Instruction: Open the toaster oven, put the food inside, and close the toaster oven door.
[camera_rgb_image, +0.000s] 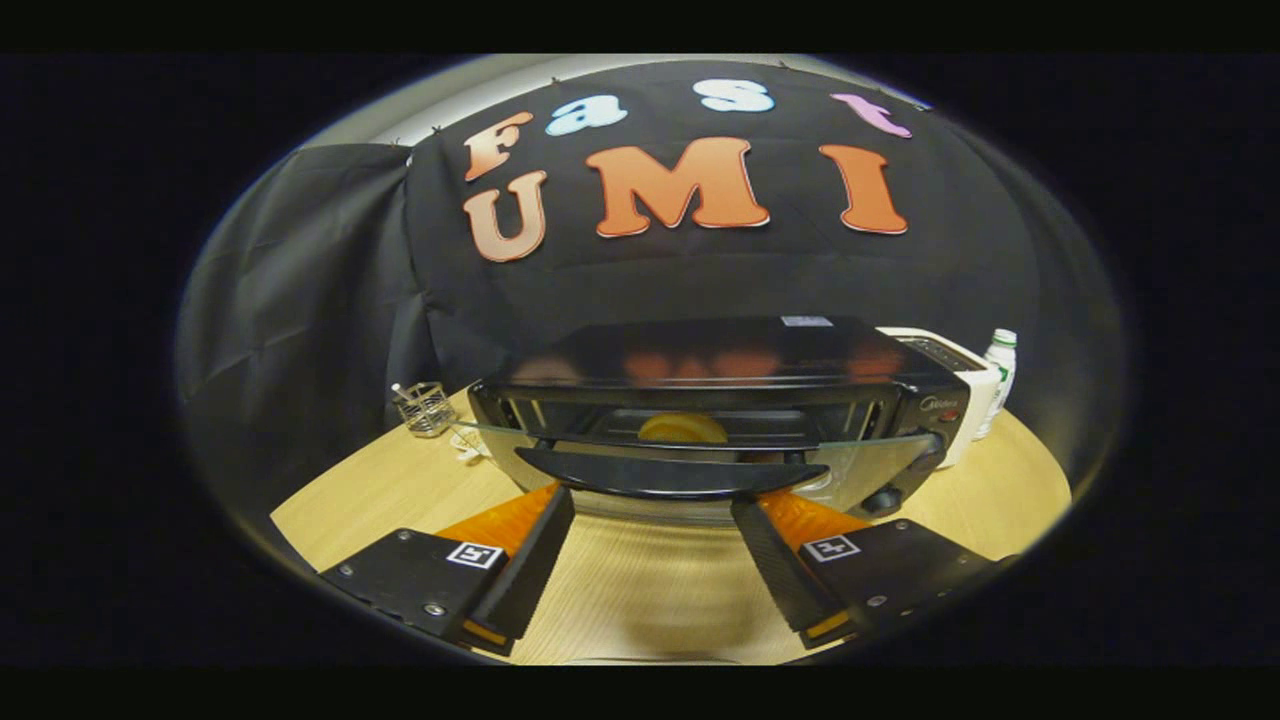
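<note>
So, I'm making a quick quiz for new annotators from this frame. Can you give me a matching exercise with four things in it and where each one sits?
Things:
1. bread
2. wire basket
3. bottle
4. door handle

Places:
A. just ahead of the open fingers of the gripper
B. on the table beyond the white toaster
C. inside the toaster oven, on the rack
D. on the table on the oven's hinge-free side opposite the knobs

Pairs: 1-C, 2-D, 3-B, 4-A

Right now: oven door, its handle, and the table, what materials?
Oven door: clear glass, rack visible through it. Handle: looks like glossy dark plastic, could be coated metal. Table: light wood or laminate with grain lines. Gripper open, fingers just under the handle.
</note>
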